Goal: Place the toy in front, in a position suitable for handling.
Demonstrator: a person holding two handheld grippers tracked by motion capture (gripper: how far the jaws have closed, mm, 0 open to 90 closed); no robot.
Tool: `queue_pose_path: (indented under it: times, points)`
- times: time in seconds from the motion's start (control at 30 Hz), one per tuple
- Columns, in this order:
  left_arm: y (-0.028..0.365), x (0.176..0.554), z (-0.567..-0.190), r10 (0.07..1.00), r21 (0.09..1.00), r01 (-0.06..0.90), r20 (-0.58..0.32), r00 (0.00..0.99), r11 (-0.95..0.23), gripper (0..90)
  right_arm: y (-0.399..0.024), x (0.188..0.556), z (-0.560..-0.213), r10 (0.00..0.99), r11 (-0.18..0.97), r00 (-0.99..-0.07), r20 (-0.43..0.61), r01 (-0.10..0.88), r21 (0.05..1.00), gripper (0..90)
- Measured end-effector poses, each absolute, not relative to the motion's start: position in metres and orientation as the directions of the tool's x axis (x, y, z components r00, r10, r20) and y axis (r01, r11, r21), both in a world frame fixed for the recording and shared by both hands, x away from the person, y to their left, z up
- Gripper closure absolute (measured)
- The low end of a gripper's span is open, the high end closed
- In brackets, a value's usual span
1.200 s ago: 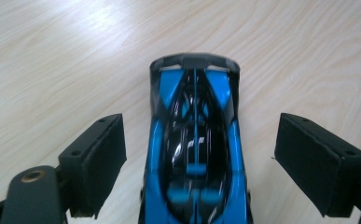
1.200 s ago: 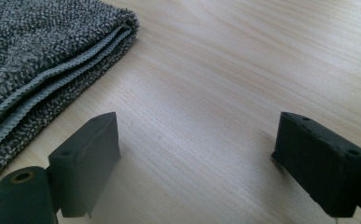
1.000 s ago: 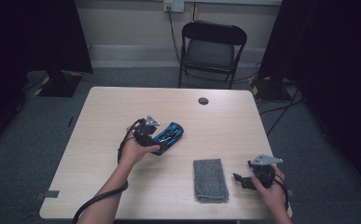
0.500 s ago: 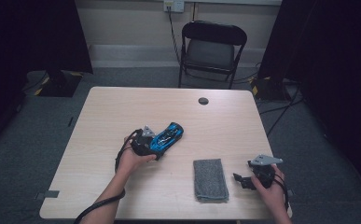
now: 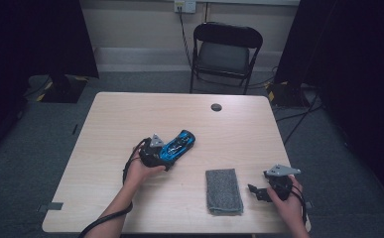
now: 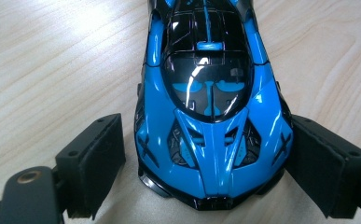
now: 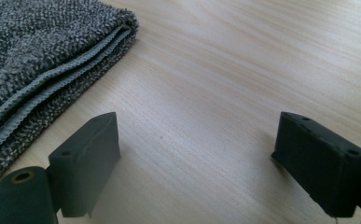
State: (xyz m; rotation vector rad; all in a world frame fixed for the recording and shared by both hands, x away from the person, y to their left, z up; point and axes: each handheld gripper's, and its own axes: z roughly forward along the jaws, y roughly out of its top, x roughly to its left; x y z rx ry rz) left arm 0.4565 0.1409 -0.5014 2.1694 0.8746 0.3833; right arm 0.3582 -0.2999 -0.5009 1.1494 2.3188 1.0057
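Around the blue toy car's (image 6: 213,116) nose, left gripper (image 6: 206,172) fingers (image 6: 94,158) wide apart, one pad touching its side.

Toy car (image 5: 178,145) lies on tabletop (image 5: 105,129) near centre. Folded cloth (image 5: 224,191) at its 5 o'clock, well apart. Chair (image 5: 224,54) stands beyond the tabletop's far edge, 12 o'clock.

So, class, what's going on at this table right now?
A person holds a claw in each hand at a wooden table. The left claw is open around the nose of a blue toy car, one pad near each side, not yet clamped. The right claw is open just above bare wood, beside a folded grey cloth, not touching it.
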Motion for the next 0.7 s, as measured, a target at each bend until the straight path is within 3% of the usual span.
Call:
queue_pose_path:
  times: [0.1, 0.57, 0.7]
  points:
    - [0.141, 0.456, -0.501, 0.679, 0.747, 0.454, -0.004, 0.734, -0.486, 24.0, -0.3, 0.358, -0.501, 0.798, 0.414, -0.602, -0.007, 0.54, 0.733, 13.1]
    - [0.142, 0.452, -0.501, 0.691, 0.751, 0.461, -0.008, 0.723, -0.473, 24.4, -0.293, 0.352, -0.501, 0.818, 0.396, -0.576, -0.006, 0.556, 0.731, 13.1]
    - [0.142, 0.452, -0.501, 0.691, 0.751, 0.46, -0.006, 0.723, -0.474, 24.4, -0.289, 0.349, -0.5, 0.834, 0.375, -0.551, -0.001, 0.566, 0.734, 19.5]
